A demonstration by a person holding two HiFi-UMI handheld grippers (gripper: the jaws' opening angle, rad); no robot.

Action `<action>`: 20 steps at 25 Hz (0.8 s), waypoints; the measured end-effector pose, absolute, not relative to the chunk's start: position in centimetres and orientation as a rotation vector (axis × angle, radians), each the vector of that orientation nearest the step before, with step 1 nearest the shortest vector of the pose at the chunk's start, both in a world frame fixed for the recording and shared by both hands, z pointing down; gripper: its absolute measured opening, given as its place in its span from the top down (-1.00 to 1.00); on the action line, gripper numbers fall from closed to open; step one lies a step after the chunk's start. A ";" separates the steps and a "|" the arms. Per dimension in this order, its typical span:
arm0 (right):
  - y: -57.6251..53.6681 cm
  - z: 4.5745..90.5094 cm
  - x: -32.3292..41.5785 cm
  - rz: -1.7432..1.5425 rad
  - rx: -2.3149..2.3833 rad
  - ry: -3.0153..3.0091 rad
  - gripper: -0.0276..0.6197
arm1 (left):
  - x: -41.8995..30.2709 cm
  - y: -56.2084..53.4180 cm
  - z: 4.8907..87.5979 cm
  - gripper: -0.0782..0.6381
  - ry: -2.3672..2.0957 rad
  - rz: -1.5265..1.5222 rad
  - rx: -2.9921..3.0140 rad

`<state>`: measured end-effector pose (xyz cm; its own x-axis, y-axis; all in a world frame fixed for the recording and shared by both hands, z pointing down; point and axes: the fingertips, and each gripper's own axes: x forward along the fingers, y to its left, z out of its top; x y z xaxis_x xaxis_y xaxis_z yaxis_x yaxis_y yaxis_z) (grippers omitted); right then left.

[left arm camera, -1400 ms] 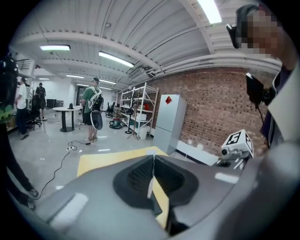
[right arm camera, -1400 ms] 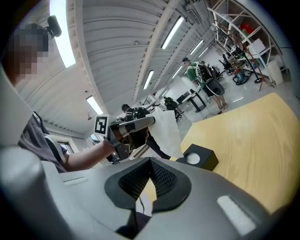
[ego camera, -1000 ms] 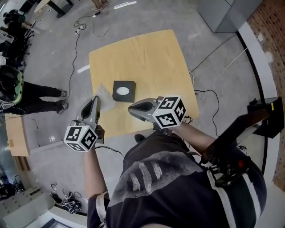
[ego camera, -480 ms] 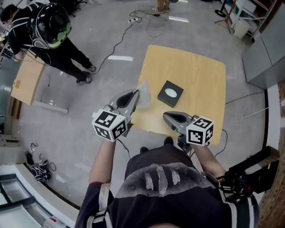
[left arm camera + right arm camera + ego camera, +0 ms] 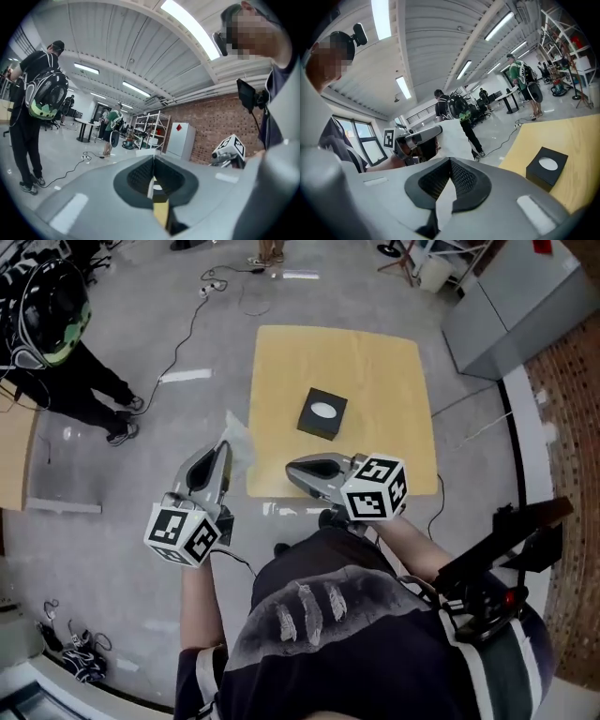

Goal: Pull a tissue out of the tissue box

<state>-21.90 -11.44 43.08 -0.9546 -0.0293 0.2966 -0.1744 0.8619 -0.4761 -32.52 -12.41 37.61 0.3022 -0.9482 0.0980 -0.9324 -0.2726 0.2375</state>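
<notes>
The black tissue box (image 5: pixel 322 414) with a white oval opening sits in the middle of the wooden table (image 5: pixel 375 362); it also shows in the right gripper view, where the box (image 5: pixel 546 168) is low at the right. My left gripper (image 5: pixel 225 444) is shut on a thin white tissue (image 5: pixel 238 439), which hangs just off the table's left edge, away from the box. The right gripper view shows the same tissue (image 5: pixel 452 136) as a pale sheet. My right gripper (image 5: pixel 291 468) is over the table's near edge, jaws together, holding nothing. Each gripper's own view shows its jaws meeting, left gripper (image 5: pixel 153 161) and right gripper (image 5: pixel 450 161).
A person in black with a green and black backpack (image 5: pixel 52 306) stands on the grey floor to the left. A cable (image 5: pixel 187 324) lies on the floor beyond the table. A grey cabinet (image 5: pixel 511 296) stands at the far right by a brick wall.
Both grippers have swung sideways as the view turned. The left one still carries the tissue and has moved from over the table beside the box to past its left edge.
</notes>
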 end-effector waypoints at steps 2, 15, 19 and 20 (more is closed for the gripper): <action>-10.8 42.3 -22.2 0.726 0.147 -2.761 0.92 | -32.6 -11.6 37.2 0.78 -1.727 -0.101 2.330; -5.2 41.3 -18.3 0.666 0.179 -2.770 0.92 | -27.0 -7.7 38.3 0.78 -1.651 -0.103 2.392; -5.7 41.2 -16.6 0.716 0.206 -2.790 0.92 | -25.5 -7.2 36.8 0.78 -1.669 -0.060 2.414; -5.8 40.9 -16.3 0.724 0.206 -2.805 0.92 | -25.2 -7.1 36.5 0.78 -1.671 -0.047 2.417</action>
